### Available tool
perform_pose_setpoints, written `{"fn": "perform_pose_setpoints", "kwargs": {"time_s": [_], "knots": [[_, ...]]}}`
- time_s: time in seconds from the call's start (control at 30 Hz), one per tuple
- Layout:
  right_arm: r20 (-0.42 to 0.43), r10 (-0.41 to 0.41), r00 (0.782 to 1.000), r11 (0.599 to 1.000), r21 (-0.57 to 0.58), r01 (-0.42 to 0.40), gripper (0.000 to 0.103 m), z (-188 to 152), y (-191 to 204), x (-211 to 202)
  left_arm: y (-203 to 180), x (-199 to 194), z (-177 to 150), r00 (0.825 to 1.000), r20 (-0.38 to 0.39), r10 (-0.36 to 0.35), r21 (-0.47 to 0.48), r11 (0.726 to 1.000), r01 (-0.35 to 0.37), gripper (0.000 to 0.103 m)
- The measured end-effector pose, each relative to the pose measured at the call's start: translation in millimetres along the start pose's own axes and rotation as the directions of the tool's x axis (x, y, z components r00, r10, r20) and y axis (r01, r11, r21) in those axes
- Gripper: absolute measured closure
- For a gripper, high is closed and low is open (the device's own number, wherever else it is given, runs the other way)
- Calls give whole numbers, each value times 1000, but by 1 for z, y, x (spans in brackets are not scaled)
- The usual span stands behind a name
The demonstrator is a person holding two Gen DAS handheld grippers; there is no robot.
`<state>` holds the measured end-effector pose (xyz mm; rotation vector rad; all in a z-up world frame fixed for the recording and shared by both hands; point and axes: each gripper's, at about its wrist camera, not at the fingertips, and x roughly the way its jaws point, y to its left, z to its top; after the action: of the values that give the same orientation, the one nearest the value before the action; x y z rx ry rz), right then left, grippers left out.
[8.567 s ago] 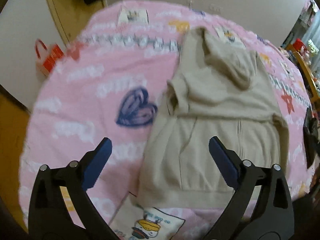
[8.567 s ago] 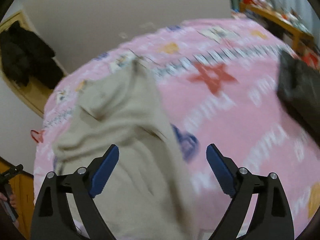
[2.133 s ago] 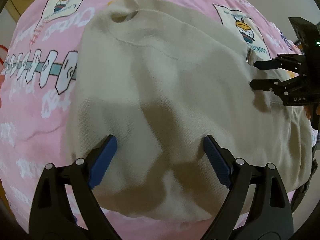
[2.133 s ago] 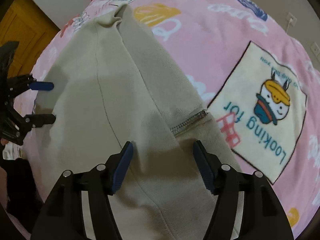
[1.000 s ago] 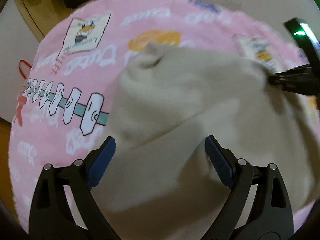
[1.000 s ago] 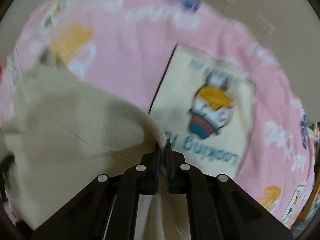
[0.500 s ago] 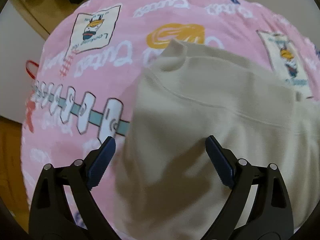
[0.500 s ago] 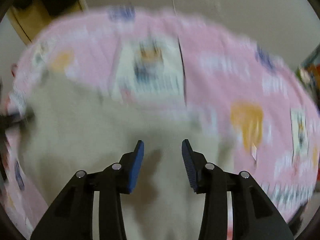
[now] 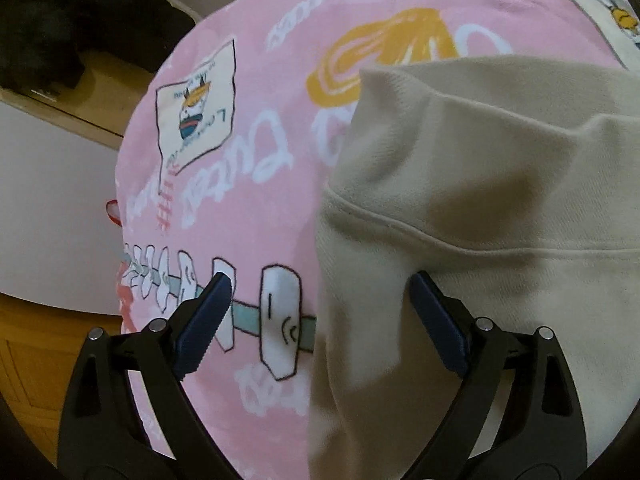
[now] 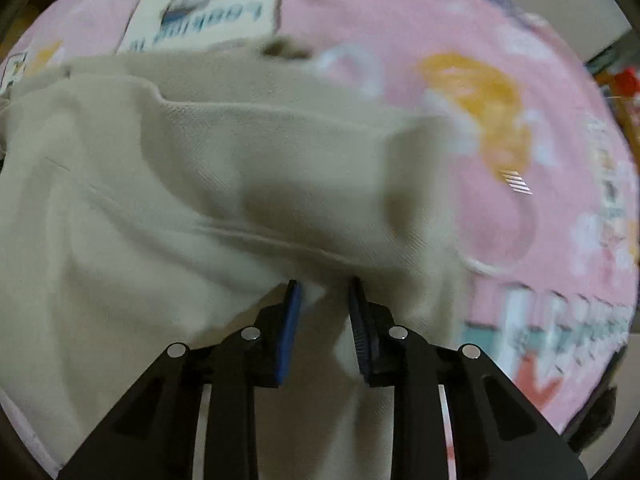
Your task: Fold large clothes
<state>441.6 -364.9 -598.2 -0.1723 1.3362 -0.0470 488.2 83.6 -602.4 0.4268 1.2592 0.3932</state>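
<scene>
the beige garment [image 9: 480, 208] lies on a bed covered by a pink blanket [image 9: 256, 92]; the blanket carries white lettering, an orange swirl [image 9: 384, 52], cream cartoon panels [image 9: 196, 108] and a teal-and-white fishbone strip [image 9: 248, 316]; in the left wrist view the garment fills the right half of the frame, with a stitched seam running across it and a raised folded corner at its top edge, next to the orange swirl; the left gripper [image 9: 320, 312] has its jaws spread wide, nothing between them; its left blue pad is over the fishbone strip, its right blue pad is over the garment's edge; in the right wrist view the garment [image 10: 200, 200] is bunched in soft folds, motion-blurred; the right gripper [image 10: 324, 312] has its jaws set to a narrow gap, with beige fabric showing between the pads; whether the pads touch the fabric cannot be told; room: a light wall [image 9: 52, 208] beside the bed, wooden furniture [image 9: 36, 364] at lower left, dark clothing [image 9: 76, 20] on a wooden ledge at upper left.
</scene>
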Motion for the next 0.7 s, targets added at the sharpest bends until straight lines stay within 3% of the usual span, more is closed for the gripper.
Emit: {"fn": "perform_pose_setpoints", "kwargs": {"time_s": [0.07, 0.1, 0.13, 0.2, 0.23, 0.3, 0.33, 0.37, 0.4, 0.43, 0.47, 0.5, 0.53, 0.57, 0.6, 0.63, 0.67, 0.7], "knots": [[113, 26, 993, 991, 126, -41, 58, -30, -22, -44, 5, -21, -5, 998, 44, -49, -27, 998, 50, 18], [160, 32, 987, 980, 187, -62, 40, -47, -30, -62, 7, -32, -8, 996, 64, -69, -43, 996, 72, 18], [204, 47, 978, 965, 244, -97, 30, -66, -36, -78, 9, -47, -13, 990, 86, -110, -68, 991, 116, 19], [279, 76, 957, 919, 354, -175, 28, -100, -41, -107, 12, -78, -26, 971, 104, -217, -108, 968, 228, 27], [350, 102, 931, 883, 398, -247, 34, -121, -40, -120, 12, -93, -33, 957, 108, -271, -129, 950, 283, 36], [438, 195, 877, 830, 403, -385, 43, -139, -30, -136, 3, -122, -50, 913, 94, -397, -150, 901, 407, 46], [443, 255, 859, 820, 372, -435, 44, -141, -17, -138, -4, -130, -58, 892, 76, -446, -165, 876, 453, 56], [439, 296, 848, 819, 341, -462, 45, -136, -3, -138, -12, -137, -67, 858, 53, -510, -191, 839, 510, 62], [418, 333, 845, 823, 308, -477, 54, -134, 15, -131, -21, -140, -74, 836, 33, -548, -200, 816, 543, 62], [399, 358, 844, 821, 296, -488, 58, -129, 31, -122, -34, -144, -83, 812, 14, -583, -201, 794, 573, 63], [384, 354, 853, 829, 294, -476, 61, -126, 41, -115, -48, -146, -91, 813, 1, -583, -186, 798, 573, 63], [344, 281, 896, 869, 305, -390, 69, -125, 52, -103, -59, -145, -97, 823, -7, -568, -172, 811, 559, 64], [285, 184, 941, 915, 300, -270, 71, -124, 62, -87, -70, -139, -104, 842, -5, -540, -160, 831, 532, 64], [250, 123, 960, 937, 290, -195, 74, -126, 66, -75, -79, -127, -109, 858, -3, -513, -144, 850, 507, 64], [204, 48, 978, 955, 278, -105, 84, -133, 68, -54, -85, -118, -112, 866, -10, -500, -131, 859, 495, 64], [176, 28, 984, 964, 256, -73, 95, -141, 67, -33, -90, -108, -115, 867, -17, -498, -118, 862, 493, 62], [203, 35, 979, 973, 217, -79, 95, -148, 67, -22, -96, -97, -117, 866, -16, -500, -100, 863, 496, 61], [234, -1, 972, 988, 152, -36, 97, -152, 72, -21, -100, -97, -118, 874, 8, -485, -56, 873, 485, 61]]}}
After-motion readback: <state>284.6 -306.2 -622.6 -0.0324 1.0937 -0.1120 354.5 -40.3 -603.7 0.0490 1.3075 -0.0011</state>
